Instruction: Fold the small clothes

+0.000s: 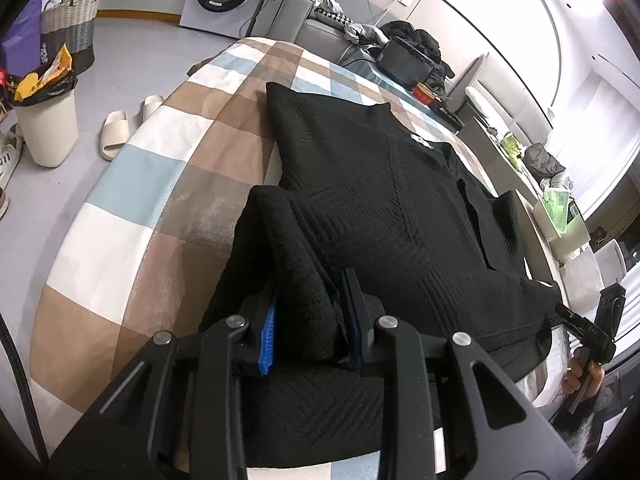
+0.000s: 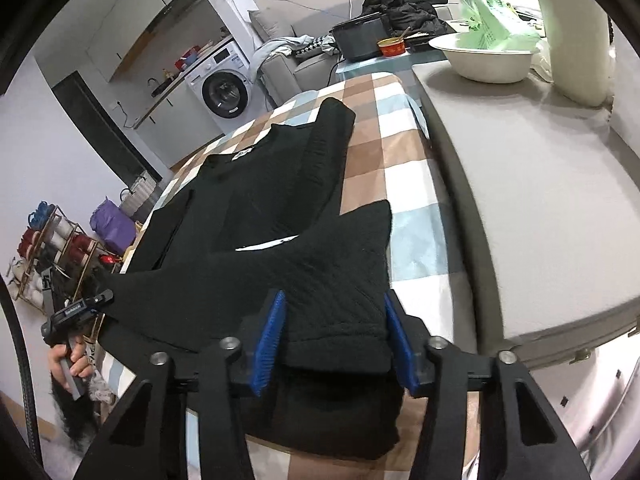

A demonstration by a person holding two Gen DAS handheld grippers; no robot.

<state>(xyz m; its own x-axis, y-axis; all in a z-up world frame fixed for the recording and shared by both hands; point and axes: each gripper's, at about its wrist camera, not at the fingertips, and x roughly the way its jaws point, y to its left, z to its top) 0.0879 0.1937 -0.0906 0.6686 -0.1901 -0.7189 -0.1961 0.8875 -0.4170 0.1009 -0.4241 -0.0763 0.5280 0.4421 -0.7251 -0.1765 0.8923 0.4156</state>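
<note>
Black sweater [image 1: 384, 200] hem bunched, hiding both hand-held gripper pads, checked cloth [image 1: 132, 184] underneath

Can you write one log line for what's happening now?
left gripper: shut on black sweater hem | right gripper: shut on hem | checked cloth underneath

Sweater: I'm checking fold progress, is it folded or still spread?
Partly folded: the sweater lies on the bed, sleeves turned in over its body, hem not yet folded up.
</note>
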